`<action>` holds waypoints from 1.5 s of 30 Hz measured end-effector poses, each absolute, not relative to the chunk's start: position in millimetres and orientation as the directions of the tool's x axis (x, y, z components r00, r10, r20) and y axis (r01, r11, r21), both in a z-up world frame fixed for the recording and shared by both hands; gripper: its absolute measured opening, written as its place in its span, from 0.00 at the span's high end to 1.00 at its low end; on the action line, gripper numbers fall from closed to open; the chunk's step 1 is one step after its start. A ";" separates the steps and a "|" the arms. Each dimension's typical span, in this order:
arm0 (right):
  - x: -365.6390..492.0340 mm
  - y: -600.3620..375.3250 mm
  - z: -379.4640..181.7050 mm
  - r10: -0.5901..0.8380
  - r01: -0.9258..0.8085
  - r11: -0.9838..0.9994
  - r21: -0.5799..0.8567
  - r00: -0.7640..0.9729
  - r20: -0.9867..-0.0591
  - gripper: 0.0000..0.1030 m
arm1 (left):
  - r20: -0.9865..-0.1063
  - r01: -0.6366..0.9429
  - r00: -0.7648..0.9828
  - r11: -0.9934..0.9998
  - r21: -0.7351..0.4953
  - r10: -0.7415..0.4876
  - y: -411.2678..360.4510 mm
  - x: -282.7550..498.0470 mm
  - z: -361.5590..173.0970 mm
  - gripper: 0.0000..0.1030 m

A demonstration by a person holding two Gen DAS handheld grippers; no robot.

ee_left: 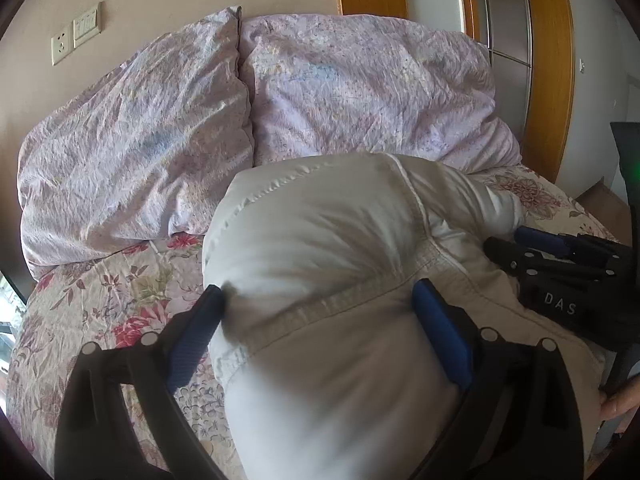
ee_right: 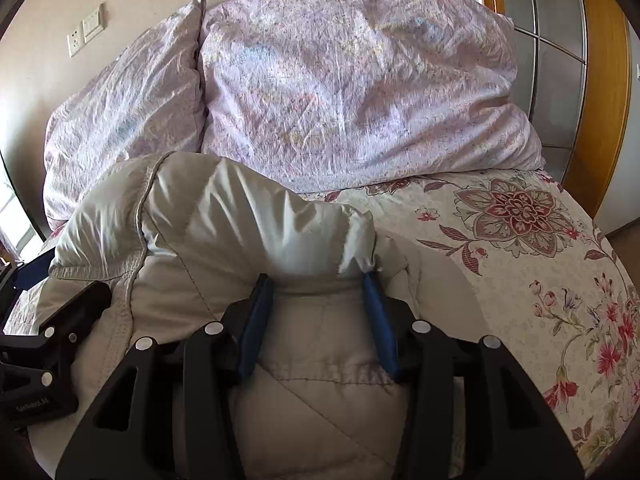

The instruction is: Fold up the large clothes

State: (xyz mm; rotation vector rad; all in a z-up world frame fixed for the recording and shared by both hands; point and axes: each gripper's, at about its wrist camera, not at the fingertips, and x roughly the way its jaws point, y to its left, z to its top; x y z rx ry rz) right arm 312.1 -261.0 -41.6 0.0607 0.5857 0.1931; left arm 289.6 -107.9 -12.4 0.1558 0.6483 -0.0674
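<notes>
A puffy pale grey padded jacket lies bunched on the floral bedspread. In the left wrist view my left gripper is shut on it, with a thick roll of the jacket bulging between the blue pads. My right gripper shows at the right edge, on the same jacket. In the right wrist view the jacket is folded over and my right gripper is shut on a thick fold. The left gripper's black body rests at the left.
Crumpled lilac bedding is piled against the wall at the head of the bed. A socket and switch sit on the wall at left. A wooden door frame stands at right. Bare bedspread lies right of the jacket.
</notes>
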 end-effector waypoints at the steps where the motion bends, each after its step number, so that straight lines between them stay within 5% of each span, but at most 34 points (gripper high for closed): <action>1: 312.4 -260.7 -43.3 0.196 -0.163 0.981 0.110 0.817 -0.541 0.53 | -0.603 0.109 0.798 0.985 0.130 -0.009 -109.1 289.5 -14.3 0.08; 17: 322.2 -256.2 -54.2 0.174 -0.149 0.985 0.090 0.821 -0.544 0.53 | -0.574 0.079 0.819 0.984 0.158 0.026 -111.0 295.2 -33.5 0.06; 26: 321.1 -250.7 -38.4 0.130 -0.154 0.988 0.016 0.770 -0.625 0.50 | -0.612 0.110 0.791 0.980 0.164 0.013 -105.0 295.9 -22.1 0.05; 28: 307.2 -255.9 -18.8 0.113 -0.150 0.989 -0.011 0.788 -0.605 0.34 | -0.611 0.113 0.791 0.987 0.118 -0.018 -91.9 290.4 -10.1 0.05; 29: 295.9 -261.7 -3.8 0.113 -0.144 0.990 -0.013 0.827 -0.550 0.31 | -0.606 0.105 0.795 0.990 0.095 -0.026 -84.1 289.7 -3.3 0.04; 31: 274.6 -275.1 24.7 0.174 -0.169 0.984 0.049 0.900 -0.399 0.09 | -0.603 0.085 0.798 0.994 0.066 -0.028 -70.5 294.2 8.4 0.04; 33: 271.2 -277.9 40.6 0.216 -0.197 0.976 0.090 0.912 -0.348 0.01 | -0.603 0.066 0.797 0.996 0.059 -0.017 -62.9 301.6 15.0 0.04; 36: 289.7 -254.9 39.3 0.197 -0.220 0.975 -0.003 0.881 -0.430 0.02 | -0.616 0.054 0.787 0.997 0.061 -0.005 -60.9 314.1 16.0 0.04; 39: 301.2 -236.2 23.7 0.164 -0.230 0.969 -0.095 0.877 -0.452 0.26 | -0.610 0.064 0.792 0.993 0.094 0.007 -69.4 321.5 15.5 0.04; 42: 317.6 -240.6 3.4 0.186 -0.232 0.972 -0.026 0.837 -0.514 0.44 | -0.606 0.086 0.796 0.987 0.139 0.016 -83.3 329.6 10.5 0.04; 45: 328.3 -251.9 -19.2 0.182 -0.208 0.978 0.017 0.810 -0.558 0.49 | -0.618 0.114 0.786 0.978 0.173 0.018 -99.6 336.4 -0.6 0.04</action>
